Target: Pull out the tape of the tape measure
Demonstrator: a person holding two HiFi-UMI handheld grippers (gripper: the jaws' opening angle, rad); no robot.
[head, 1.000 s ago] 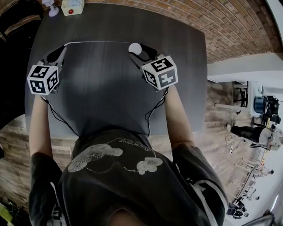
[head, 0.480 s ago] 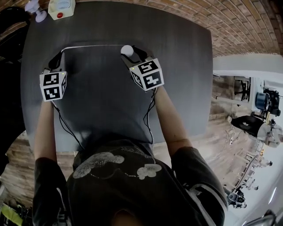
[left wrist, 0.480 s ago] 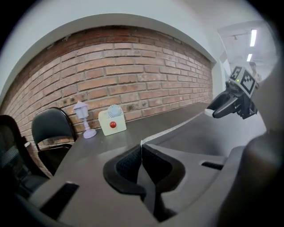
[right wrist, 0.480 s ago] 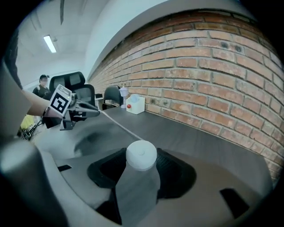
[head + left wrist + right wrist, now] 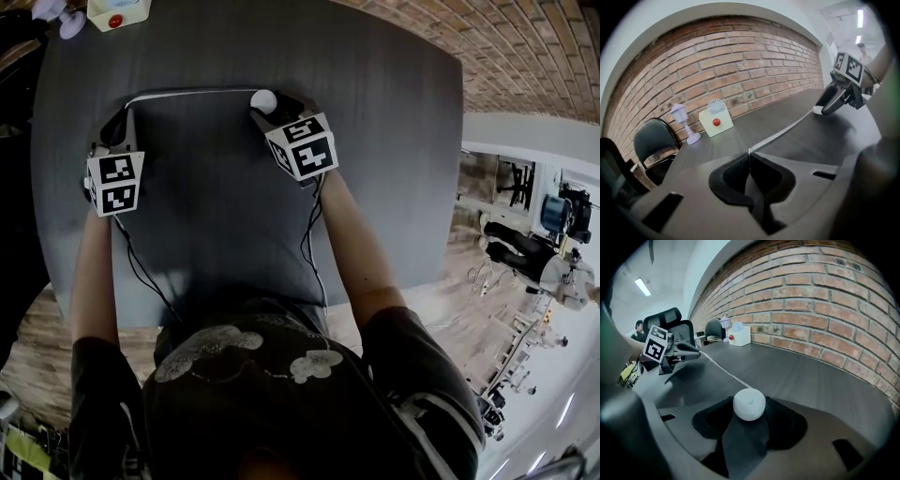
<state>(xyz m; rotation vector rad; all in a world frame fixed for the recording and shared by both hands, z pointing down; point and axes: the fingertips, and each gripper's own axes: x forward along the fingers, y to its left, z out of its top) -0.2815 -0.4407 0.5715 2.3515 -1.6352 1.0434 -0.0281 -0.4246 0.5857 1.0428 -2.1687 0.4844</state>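
A round white tape measure (image 5: pixel 263 98) (image 5: pixel 749 403) sits between the jaws of my right gripper (image 5: pixel 274 106) (image 5: pixel 750 414), which is shut on it just above the dark table (image 5: pixel 375 150). Its thin white tape (image 5: pixel 192 93) (image 5: pixel 785 131) (image 5: pixel 719 367) runs stretched out to the left. My left gripper (image 5: pixel 125 116) (image 5: pixel 749 155) is shut on the tape's end. In the left gripper view the right gripper (image 5: pixel 836 97) shows at the far right with the white case (image 5: pixel 818 110) at its tips. In the right gripper view the left gripper (image 5: pixel 686 348) is seen at the tape's far end.
A white box with a red button (image 5: pixel 114 12) (image 5: pixel 716 121) (image 5: pixel 739 336) and a small white lamp (image 5: pixel 684 123) stand at the table's far left corner. A black chair (image 5: pixel 652 140) stands beyond that corner. A brick wall (image 5: pixel 825 319) runs behind the table.
Both grippers have sunk toward the tabletop together. The tape stays stretched between them and neither grip has changed.
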